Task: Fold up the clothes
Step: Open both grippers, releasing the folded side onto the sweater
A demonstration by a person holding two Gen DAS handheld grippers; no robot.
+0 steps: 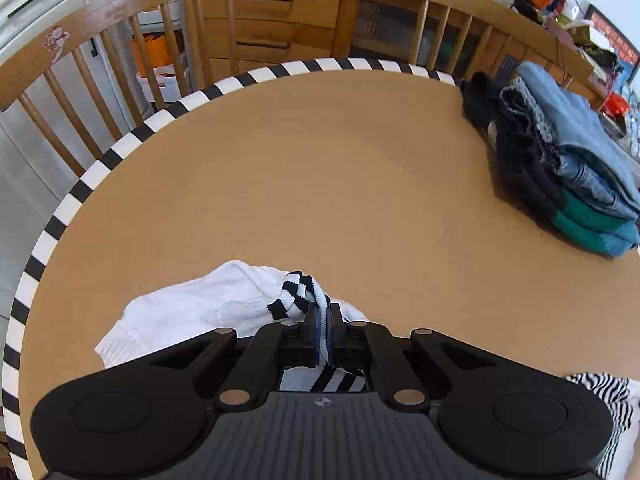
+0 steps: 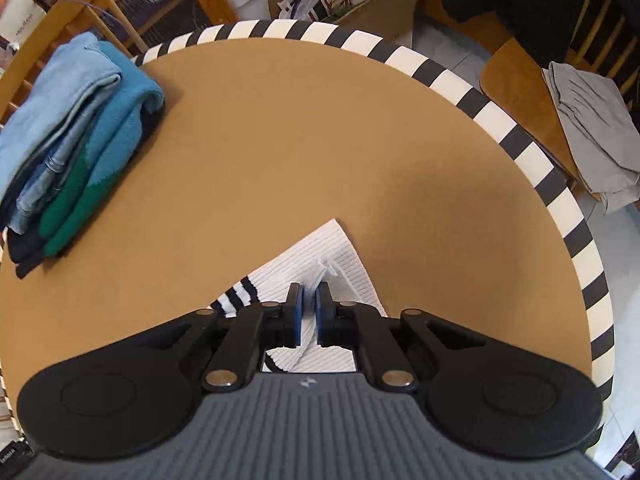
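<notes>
So both grippers were already on the same garment here, a white knit top point(image 1: 192, 312) with black-and-white striped trim, lying at the near edge of the round worktop point(image 1: 320, 184), right under the cameras. The left gripper point(image 1: 323, 320) had its jaws pinched shut on a striped cuff or hem band, with the white body of the top spreading away to the left of the jaws and a bit forward. The right gripper point(image 2: 308, 300) had its jaws closed on a raised pleat of white ribbed fabric, and from there the cloth ran forward to a pointed corner, with a striped band peeking out just to the left. So the thing any coming move hinges on, I'd say, is that the garment lay between the two grips, and neither was nearer, since both were touching it. Hard part: most of the top was hidden under the gripper bodies, so I couldn't tell its long axis, whether it was already folded over, or which edge each side held. The stack of folded clothes point(image 2: 76, 136) sat well apart, at the far side. A striped bit at the left view's lower right corner was cut off.
</notes>
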